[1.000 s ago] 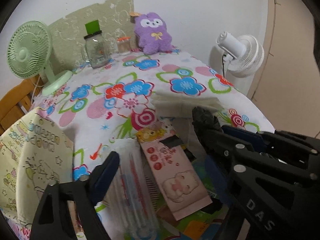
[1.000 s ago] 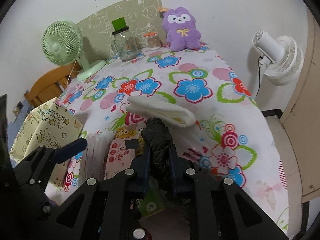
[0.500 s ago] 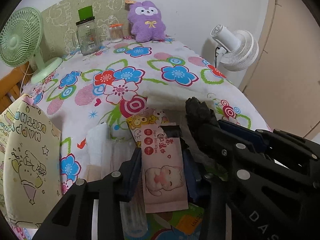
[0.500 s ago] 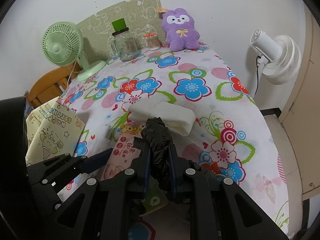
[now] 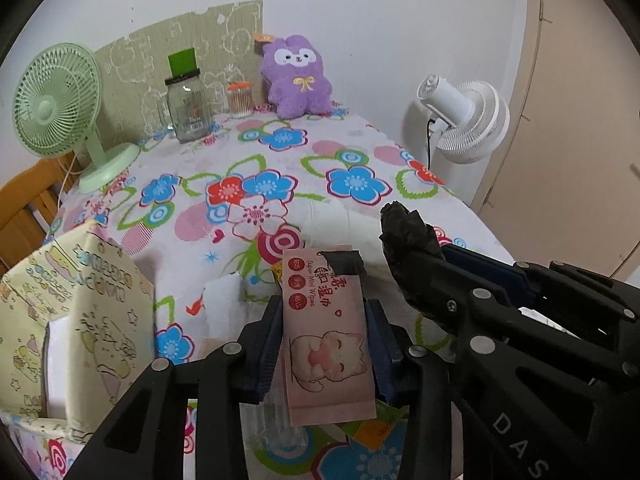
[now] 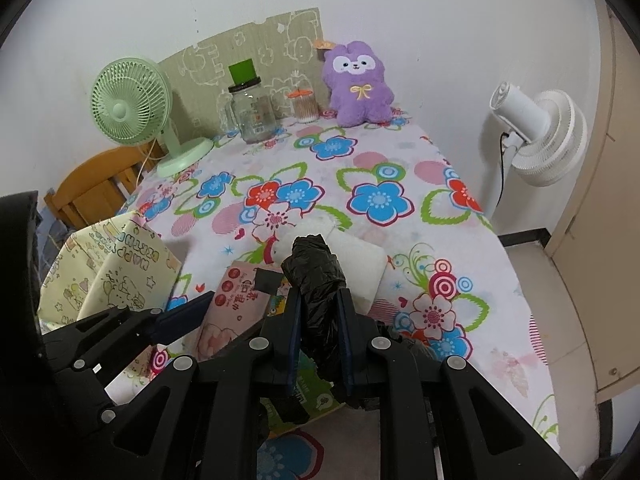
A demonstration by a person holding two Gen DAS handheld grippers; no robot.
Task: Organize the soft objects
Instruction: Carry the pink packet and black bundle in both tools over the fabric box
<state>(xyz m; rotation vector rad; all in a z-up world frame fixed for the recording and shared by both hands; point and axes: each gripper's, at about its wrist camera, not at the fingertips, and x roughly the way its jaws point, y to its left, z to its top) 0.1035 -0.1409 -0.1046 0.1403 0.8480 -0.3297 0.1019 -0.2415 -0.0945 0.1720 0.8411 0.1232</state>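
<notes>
Glossy pink plastic wipes pack [image 5: 326,336], crinkled shiny black plastic bag roll [image 6: 318,284], printed cloth tablecloth [image 5: 280,168].

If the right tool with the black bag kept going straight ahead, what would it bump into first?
Probably the white soft pack lying on the flowered tablecloth, just past the black bag held in the right tool. Depth is hard to judge, so the bag's tip may touch it first.

green desk fan [image 5: 56,96], glass jar [image 5: 188,110], white fan [image 5: 464,120], wooden chair [image 6: 96,188]
</notes>
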